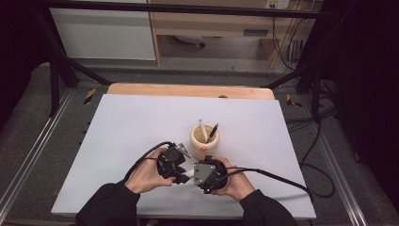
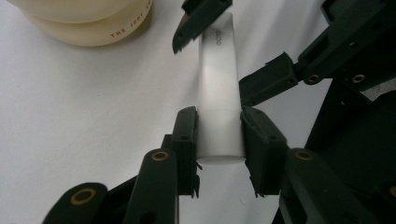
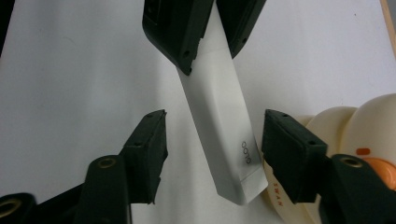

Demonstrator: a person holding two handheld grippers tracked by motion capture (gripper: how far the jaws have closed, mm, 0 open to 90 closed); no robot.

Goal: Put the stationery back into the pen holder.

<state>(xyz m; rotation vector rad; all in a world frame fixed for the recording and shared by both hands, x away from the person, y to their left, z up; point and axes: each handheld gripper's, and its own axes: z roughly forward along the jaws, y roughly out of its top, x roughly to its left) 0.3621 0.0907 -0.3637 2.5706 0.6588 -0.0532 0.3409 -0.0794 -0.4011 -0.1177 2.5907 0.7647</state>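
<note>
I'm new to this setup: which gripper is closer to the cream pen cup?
The right gripper, by a little. It sits just below the pen cup on its near side, while the left gripper, clamped on the white stick, lies further to the cup's lower left.

High cam sits above my side, looks fwd and down over the whole tabletop (image 1: 141,122). My two hand-held gripper cams ride close, facing each other; both share the white tube (image 2: 219,93).
</note>
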